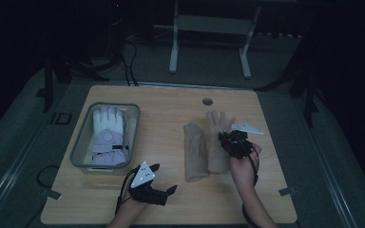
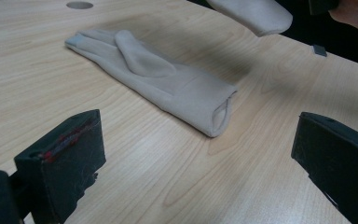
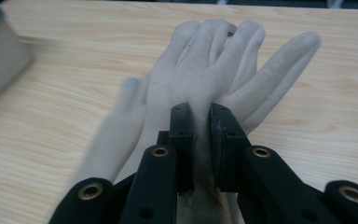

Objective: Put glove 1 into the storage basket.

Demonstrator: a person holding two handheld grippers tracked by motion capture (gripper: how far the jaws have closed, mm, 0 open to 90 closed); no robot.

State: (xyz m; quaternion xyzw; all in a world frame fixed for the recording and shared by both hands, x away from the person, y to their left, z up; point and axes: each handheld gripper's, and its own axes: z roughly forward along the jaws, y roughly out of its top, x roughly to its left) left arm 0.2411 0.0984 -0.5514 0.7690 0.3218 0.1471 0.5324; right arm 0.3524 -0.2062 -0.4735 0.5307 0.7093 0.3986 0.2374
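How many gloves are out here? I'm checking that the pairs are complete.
3: a white glove in the clear bin at left, a beige glove flat mid-table, and another beige glove pinched by the right gripper. More may lie hidden in the bin.

We see two beige gloves side by side right of the tabletop's middle. The right gripper sits on the right glove. The left gripper is near the front edge. A bin by the left edge holds a white glove.
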